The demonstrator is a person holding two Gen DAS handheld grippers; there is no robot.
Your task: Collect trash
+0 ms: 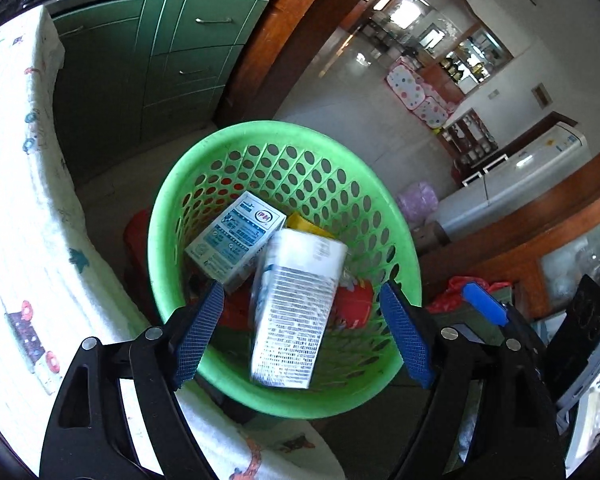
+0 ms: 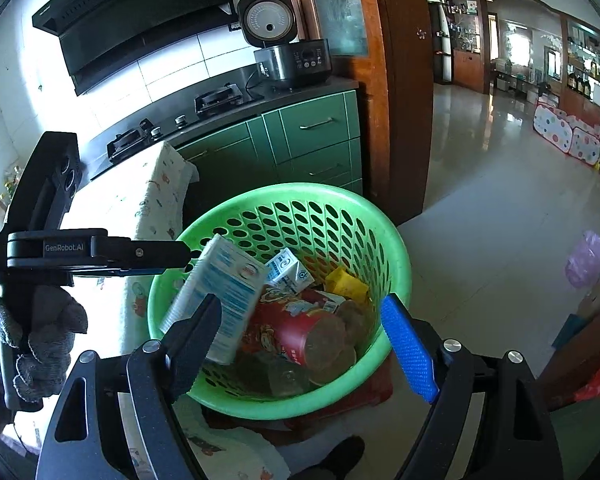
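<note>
- Trash is lying heaped in the green basket (image 1: 168, 208), which is showing beyond the corner of the patterned tablecloth (image 1: 20, 200) in the left wrist view.
- My left tongs (image 1: 302, 296) are standing spread wide above the basket's near rim, with the white carton (image 1: 296, 312) lying between the blue pads (image 1: 202, 328) but touching neither; I am pinching nothing here.
- That carton is looking blurred and tilted, its lower end toward the near rim and its top leaning on a blue-and-white milk carton (image 1: 236, 236); whether it is falling or resting I cannot tell.
- A yellow packet (image 1: 304, 224) is peeking out behind both, toward the far wall.
- In the right wrist view my right tongs (image 2: 304, 344) are also gaping, empty, and pointing down over the near rim of the basket.
- My gloved hand (image 2: 40, 340) is gripping the left tongs, whose fingers are reaching level over the basket's left rim, just above the white carton.
- A red paper tub (image 2: 296, 328) and a small carton (image 2: 288, 268) are sitting in the middle.
- I am judging these cartons light, thin-walled and easily dented: I would be taking one across its flat broad faces near the middle, squeezing gently.
</note>
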